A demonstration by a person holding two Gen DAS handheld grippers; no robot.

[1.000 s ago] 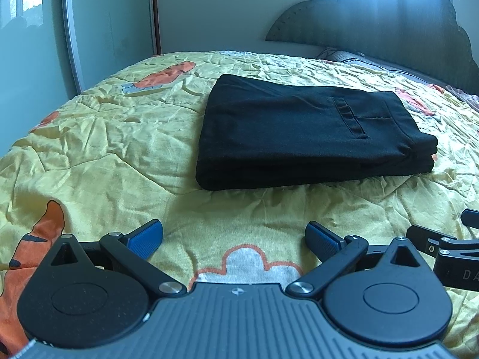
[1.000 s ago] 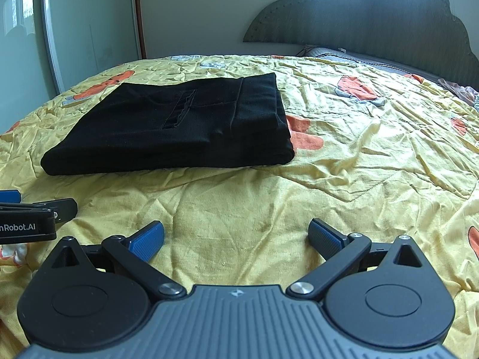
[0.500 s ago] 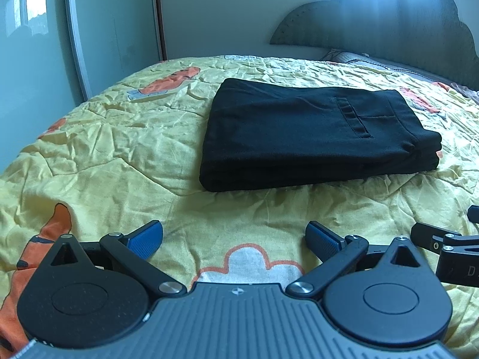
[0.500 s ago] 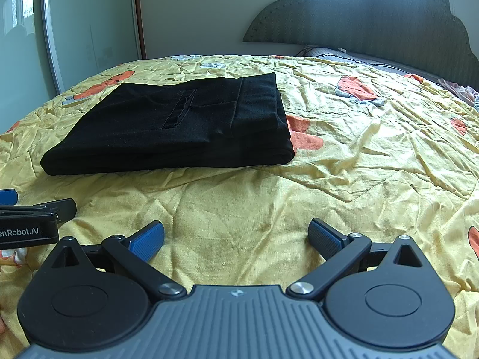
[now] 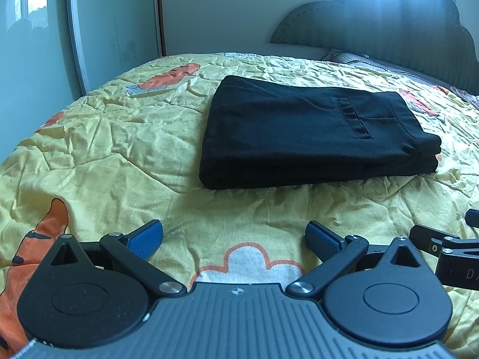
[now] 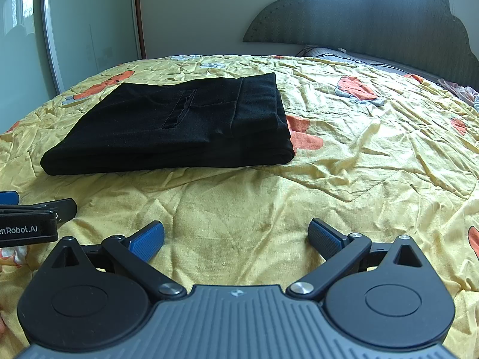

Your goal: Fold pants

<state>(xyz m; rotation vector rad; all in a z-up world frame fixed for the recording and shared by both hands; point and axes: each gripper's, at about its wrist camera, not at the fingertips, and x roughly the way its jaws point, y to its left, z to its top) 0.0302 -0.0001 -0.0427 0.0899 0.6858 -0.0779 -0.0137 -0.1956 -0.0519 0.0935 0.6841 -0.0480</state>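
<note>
The black pants [image 5: 311, 131] lie folded into a flat rectangular stack on the yellow bedspread, back pocket on top; they also show in the right wrist view [image 6: 176, 125]. My left gripper [image 5: 235, 237] is open and empty, low over the bedspread, well short of the pants' near edge. My right gripper [image 6: 236, 237] is open and empty, also short of the pants, which lie ahead to its left. Each gripper shows at the edge of the other's view: the right one [image 5: 443, 251] and the left one [image 6: 33, 218].
The yellow bedspread [image 6: 359, 179] with orange cartoon prints is wrinkled. A dark scalloped headboard [image 6: 374, 15] stands at the far right, with a pillow [image 6: 344, 56] below it. A mirrored wardrobe door [image 5: 39, 36] and wall stand at the left, beyond the bed's edge.
The left wrist view has tilted up slightly, showing more wall and headboard. The pants and the right gripper have not moved. Both grippers stay open.
</note>
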